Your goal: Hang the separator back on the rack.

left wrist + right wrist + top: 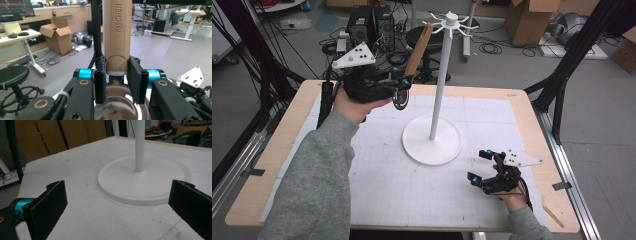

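A kitchen utensil with a wooden handle (418, 50) and a shiny metal head (400, 100) is held up over the table's far left. My left gripper (404, 85) is shut on it where wood meets metal. In the left gripper view the handle (117, 32) rises between the pads of my left gripper (117, 82), and the metal head (117, 107) sits below them. The handle's tip leans toward the hooks (451, 21) atop the white stand (441, 85). My right gripper (478, 166) rests open near the table's front right, its jaws (117, 207) wide apart and facing the stand's base (142, 185).
The stand's round base (432, 140) sits mid-table on a white gridded mat (412, 190). A wooden table border (282, 150) frames the mat. Behind the table are a black stool (424, 37), computer cases (369, 25), floor cables and cardboard boxes (529, 17).
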A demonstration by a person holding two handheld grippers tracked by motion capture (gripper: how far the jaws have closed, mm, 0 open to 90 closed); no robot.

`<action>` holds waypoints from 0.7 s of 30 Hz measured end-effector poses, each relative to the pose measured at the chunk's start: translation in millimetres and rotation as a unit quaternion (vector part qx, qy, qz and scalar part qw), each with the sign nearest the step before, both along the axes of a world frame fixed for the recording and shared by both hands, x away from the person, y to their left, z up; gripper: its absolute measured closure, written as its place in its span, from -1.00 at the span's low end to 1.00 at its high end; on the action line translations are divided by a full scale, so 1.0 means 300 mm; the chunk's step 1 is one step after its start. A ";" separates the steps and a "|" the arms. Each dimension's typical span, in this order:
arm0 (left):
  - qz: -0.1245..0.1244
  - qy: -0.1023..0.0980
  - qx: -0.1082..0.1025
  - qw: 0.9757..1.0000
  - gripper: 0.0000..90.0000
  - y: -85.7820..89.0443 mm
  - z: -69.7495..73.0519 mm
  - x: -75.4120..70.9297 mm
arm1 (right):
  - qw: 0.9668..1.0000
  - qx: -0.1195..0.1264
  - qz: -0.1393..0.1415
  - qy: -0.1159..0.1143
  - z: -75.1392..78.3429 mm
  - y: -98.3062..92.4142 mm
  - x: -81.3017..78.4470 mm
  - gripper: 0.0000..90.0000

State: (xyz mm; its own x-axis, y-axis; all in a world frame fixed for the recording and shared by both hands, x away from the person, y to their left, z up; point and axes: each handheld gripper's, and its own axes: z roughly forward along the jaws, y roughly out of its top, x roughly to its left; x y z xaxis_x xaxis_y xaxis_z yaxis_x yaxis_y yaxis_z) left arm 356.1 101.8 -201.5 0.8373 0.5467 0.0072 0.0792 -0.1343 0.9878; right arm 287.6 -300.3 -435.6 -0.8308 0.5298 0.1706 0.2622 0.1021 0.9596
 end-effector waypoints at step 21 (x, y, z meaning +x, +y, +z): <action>0.032 0.003 0.016 0.999 0.54 -0.037 -0.020 0.026 | 1.000 0.002 0.000 0.002 0.001 -0.001 -0.001 -0.97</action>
